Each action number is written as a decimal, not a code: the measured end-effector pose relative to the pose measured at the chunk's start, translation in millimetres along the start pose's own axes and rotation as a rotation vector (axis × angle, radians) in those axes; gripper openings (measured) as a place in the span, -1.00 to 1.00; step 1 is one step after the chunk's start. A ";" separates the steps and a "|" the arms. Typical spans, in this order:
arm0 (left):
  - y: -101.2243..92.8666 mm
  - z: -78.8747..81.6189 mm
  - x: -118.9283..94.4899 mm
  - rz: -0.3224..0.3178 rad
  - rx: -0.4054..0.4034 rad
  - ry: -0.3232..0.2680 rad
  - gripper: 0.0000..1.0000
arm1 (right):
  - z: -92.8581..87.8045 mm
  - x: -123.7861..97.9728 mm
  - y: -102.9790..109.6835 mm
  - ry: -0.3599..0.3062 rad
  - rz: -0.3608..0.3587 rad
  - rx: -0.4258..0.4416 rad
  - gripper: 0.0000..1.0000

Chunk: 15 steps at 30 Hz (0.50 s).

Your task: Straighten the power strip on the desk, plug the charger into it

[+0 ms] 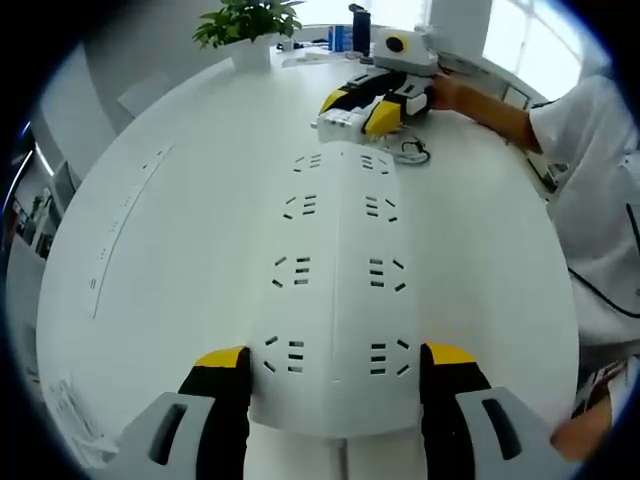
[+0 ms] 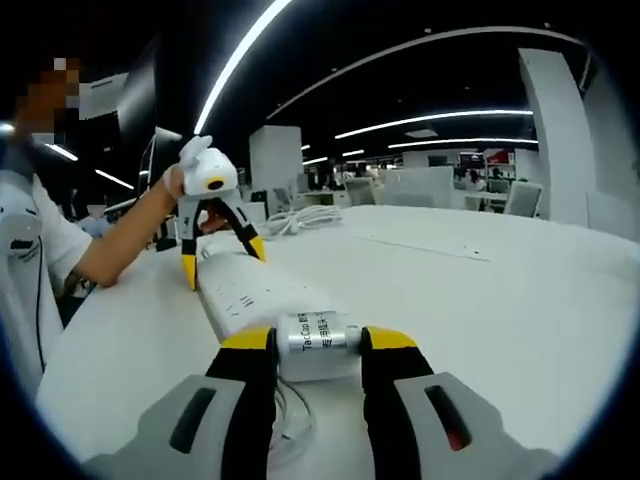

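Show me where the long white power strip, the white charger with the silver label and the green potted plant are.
Long white power strip [image 1: 340,280], left gripper view: its top face between the socket rows.
White charger with the silver label [image 2: 318,335], right gripper view: the silver label.
Green potted plant [image 1: 248,20], left gripper view: its leaves.

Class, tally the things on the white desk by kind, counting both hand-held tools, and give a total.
Power strip: 1
Charger: 1
Potted plant: 1
Tools, left tool and right tool: 2
Total: 5
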<state>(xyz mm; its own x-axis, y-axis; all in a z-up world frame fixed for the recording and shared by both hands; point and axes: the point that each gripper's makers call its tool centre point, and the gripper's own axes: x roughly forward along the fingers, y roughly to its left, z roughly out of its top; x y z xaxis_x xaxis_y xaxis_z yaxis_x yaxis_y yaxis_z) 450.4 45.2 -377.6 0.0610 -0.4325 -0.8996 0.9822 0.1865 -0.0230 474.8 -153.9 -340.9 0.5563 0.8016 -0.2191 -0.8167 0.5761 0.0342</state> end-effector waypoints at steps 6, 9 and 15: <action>0.2 -0.8 0.0 0.000 0.000 0.002 0.39 | -1.8 -5.4 1.2 0.000 0.044 -0.015 -0.35; 0.5 -1.0 -0.2 0.000 -0.002 -0.002 0.39 | -2.3 -7.9 3.4 -0.003 0.076 -0.020 -0.35; 1.0 -1.2 -0.8 -0.006 -0.003 -0.022 0.40 | -3.1 -11.7 9.9 0.000 0.133 -0.024 -0.35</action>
<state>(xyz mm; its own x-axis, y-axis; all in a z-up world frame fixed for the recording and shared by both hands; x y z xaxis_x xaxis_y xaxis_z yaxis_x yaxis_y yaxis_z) 451.1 46.9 -377.4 0.0593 -0.4532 -0.8894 0.9820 0.1864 -0.0295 459.7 -158.0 -341.1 0.4426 0.8709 -0.2138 -0.8868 0.4604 0.0397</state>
